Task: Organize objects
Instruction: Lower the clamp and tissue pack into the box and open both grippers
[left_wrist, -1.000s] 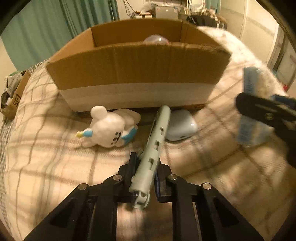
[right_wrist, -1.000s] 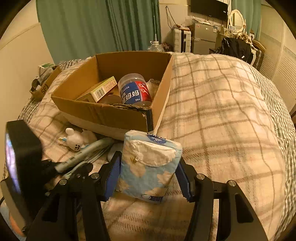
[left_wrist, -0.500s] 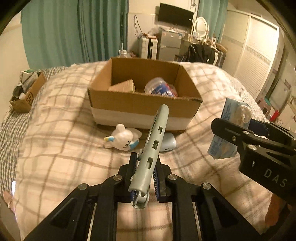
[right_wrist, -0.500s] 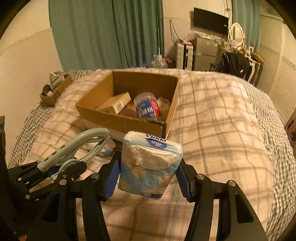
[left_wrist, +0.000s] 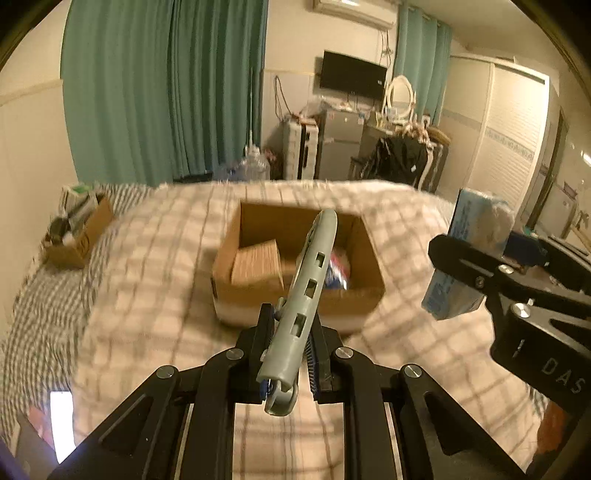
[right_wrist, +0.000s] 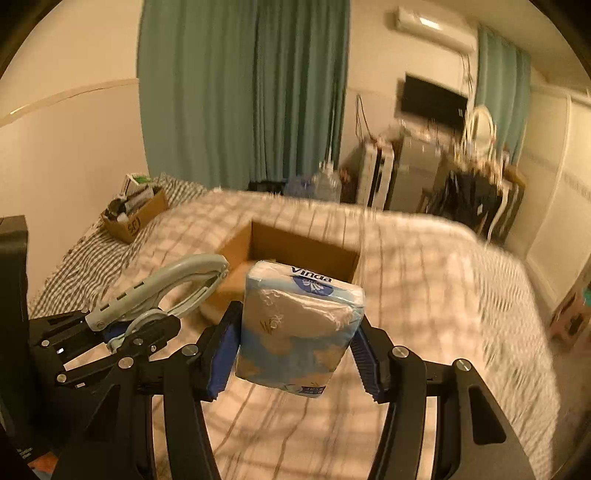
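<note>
My left gripper (left_wrist: 290, 347) is shut on a grey plastic clip handle (left_wrist: 308, 295), held well above the bed and in front of the open cardboard box (left_wrist: 295, 295). The clip also shows in the right wrist view (right_wrist: 159, 288). My right gripper (right_wrist: 295, 350) is shut on a blue Vinda tissue pack (right_wrist: 299, 325), held in the air to the right of the left gripper; the pack also shows in the left wrist view (left_wrist: 469, 258). The box (right_wrist: 295, 243) holds a brown carton (left_wrist: 256, 264) and a container that the clip partly hides.
The plaid bed cover (left_wrist: 155, 295) surrounds the box. A small cardboard box of items (left_wrist: 77, 236) sits at the bed's far left edge. Green curtains (left_wrist: 166, 92), a fridge, shelves and a wardrobe stand beyond the bed.
Both grippers have risen and pulled back from the box with their objects still held. The box now looks smaller and farther, and the white toy and the blue case have left the view.
</note>
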